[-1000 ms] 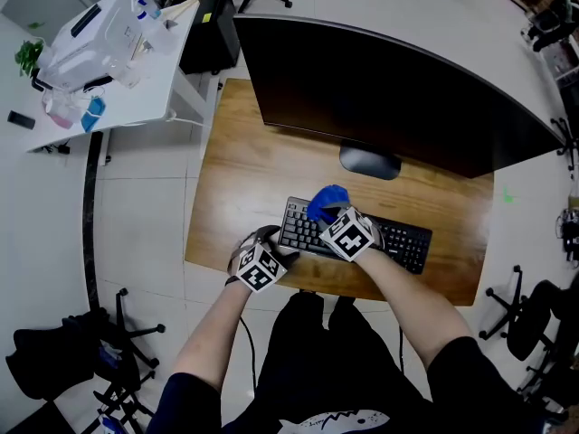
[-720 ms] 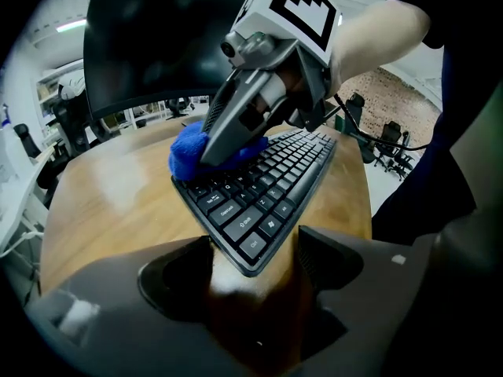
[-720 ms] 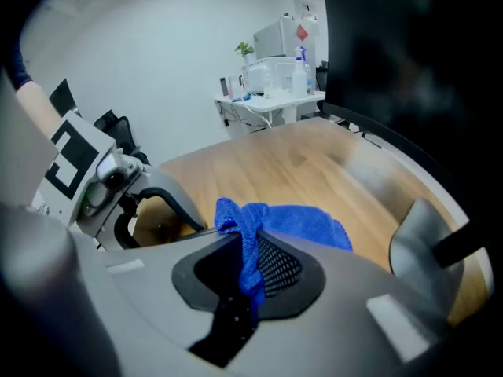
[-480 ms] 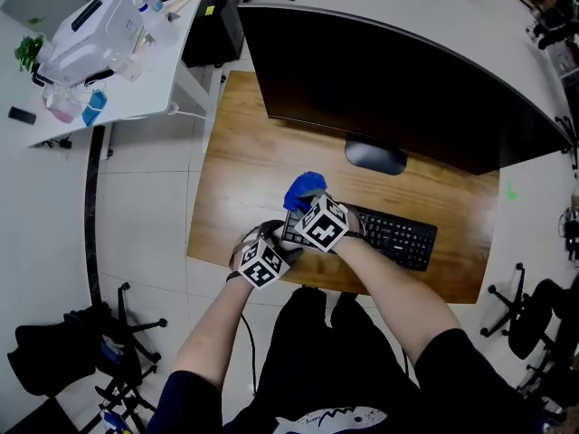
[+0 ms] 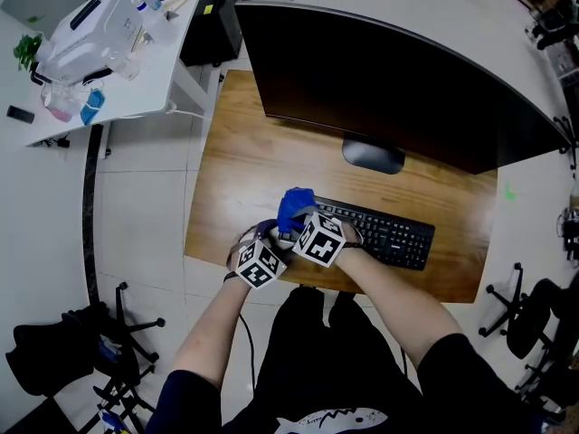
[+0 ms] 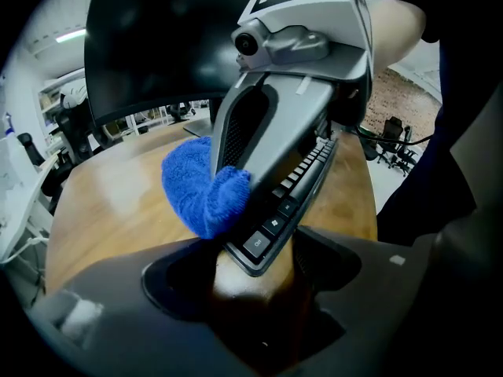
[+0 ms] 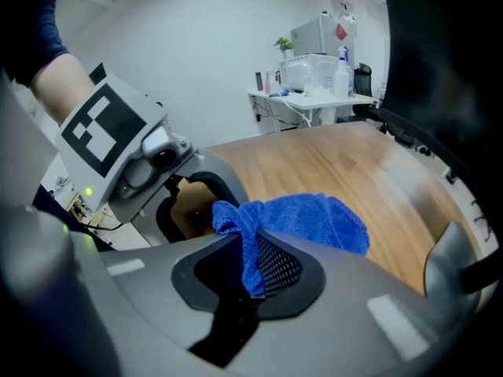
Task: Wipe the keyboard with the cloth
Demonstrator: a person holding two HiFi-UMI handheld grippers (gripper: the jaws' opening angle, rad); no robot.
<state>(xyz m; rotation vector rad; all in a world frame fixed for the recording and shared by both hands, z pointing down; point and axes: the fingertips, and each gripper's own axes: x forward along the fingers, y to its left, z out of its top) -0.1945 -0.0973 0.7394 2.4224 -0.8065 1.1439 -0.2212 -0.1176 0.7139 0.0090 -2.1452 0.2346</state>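
A black keyboard [image 5: 380, 229] lies near the front edge of the wooden desk [image 5: 244, 161]. My right gripper [image 5: 297, 224] is shut on a blue cloth [image 5: 294, 206], which rests over the keyboard's left end. In the right gripper view the cloth [image 7: 310, 222] bunches out from the pinch at my right gripper [image 7: 251, 277]. My left gripper [image 5: 269, 240] sits at the keyboard's front-left corner. In the left gripper view that corner [image 6: 263, 246] pokes between the spread jaws of my left gripper [image 6: 251, 281]. The cloth [image 6: 200, 191] hangs just beyond it under the right gripper's body [image 6: 291, 93].
A wide curved monitor [image 5: 389, 80] stands at the back of the desk on a round base [image 5: 373, 156]. A white side table [image 5: 99, 61] with bottles and boxes stands to the left. Office chairs [image 5: 525, 319] stand around. The desk's left edge is close to the cloth.
My right gripper has slid the cloth leftward along the keyboard, from left of its middle to its left end. My left gripper has stayed at the corner.
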